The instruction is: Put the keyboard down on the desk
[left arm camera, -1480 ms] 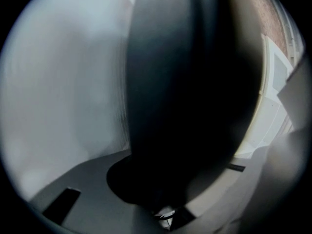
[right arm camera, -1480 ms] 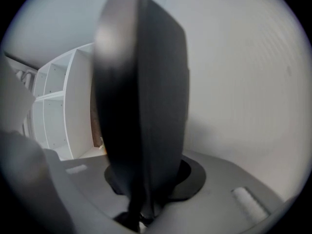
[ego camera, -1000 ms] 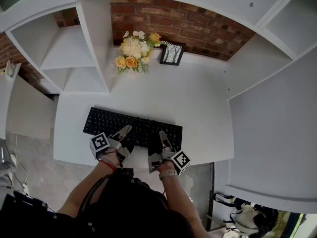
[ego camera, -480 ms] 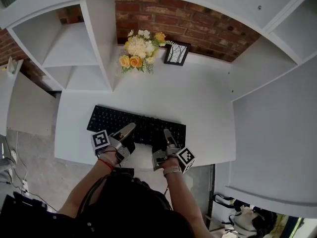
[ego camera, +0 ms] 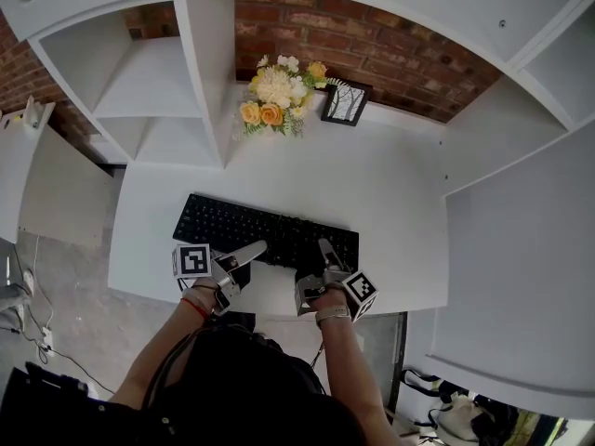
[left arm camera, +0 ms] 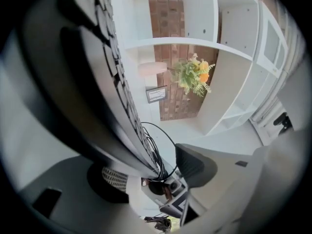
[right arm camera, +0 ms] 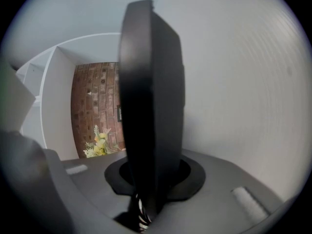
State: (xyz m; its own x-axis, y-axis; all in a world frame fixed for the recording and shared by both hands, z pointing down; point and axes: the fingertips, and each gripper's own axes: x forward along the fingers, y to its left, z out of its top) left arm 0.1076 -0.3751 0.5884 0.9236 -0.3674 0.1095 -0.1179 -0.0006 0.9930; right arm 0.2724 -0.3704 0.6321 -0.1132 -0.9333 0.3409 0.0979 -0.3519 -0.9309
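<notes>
Head view: the keyboard [ego camera: 270,233] lies along the desk's [ego camera: 381,184] front edge, about midway, with the left gripper [ego camera: 244,256] and right gripper [ego camera: 323,258] on its near side, a spread that would keep it level. Left gripper view: the jaws straddle its edge, one pad [left arm camera: 195,165] clear of the keys with the cable [left arm camera: 157,136] in the gap, probably releasing. Right gripper view: the jaws seem clamped on the edge-on keyboard

One keyboard [ego camera: 260,226], one bouquet [ego camera: 277,100], one frame [ego camera: 345,105], two grippers (left gripper [ego camera: 249,254], right gripper [ego camera: 321,254])
</notes>
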